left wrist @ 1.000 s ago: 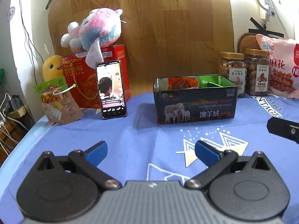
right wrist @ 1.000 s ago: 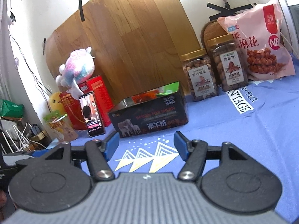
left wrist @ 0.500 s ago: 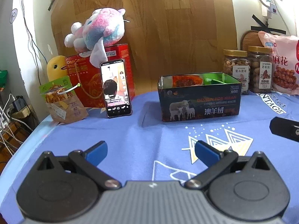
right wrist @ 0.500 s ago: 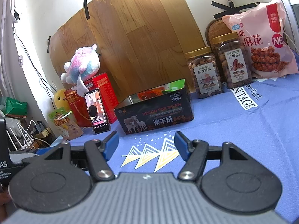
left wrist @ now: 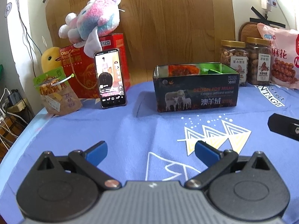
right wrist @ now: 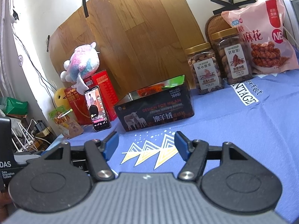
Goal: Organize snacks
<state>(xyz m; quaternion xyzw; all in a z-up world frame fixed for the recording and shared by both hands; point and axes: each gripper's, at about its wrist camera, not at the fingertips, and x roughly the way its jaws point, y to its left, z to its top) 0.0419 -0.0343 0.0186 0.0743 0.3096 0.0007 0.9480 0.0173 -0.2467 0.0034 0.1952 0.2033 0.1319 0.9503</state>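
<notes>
Two hand-held grippers: left hand-held gripper [left wrist: 150, 150] and right hand-held gripper [right wrist: 146, 142], both spread wide and empty.
Change: both have drawn back and risen slightly over the last second.
Tin box [left wrist: 196, 95]: mid-tabletop [left wrist: 112, 130], red and green packets inside.
Outside: two nut jars [right wrist: 220, 63], pink bag [right wrist: 261, 35], small pouch [left wrist: 56, 93].
Meaning: nothing in transit.

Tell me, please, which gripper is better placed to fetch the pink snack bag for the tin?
Probably the right gripper: the pink snack bag stands at the table's right end, nearer its side. The left gripper, also open, faces the tin.
</notes>
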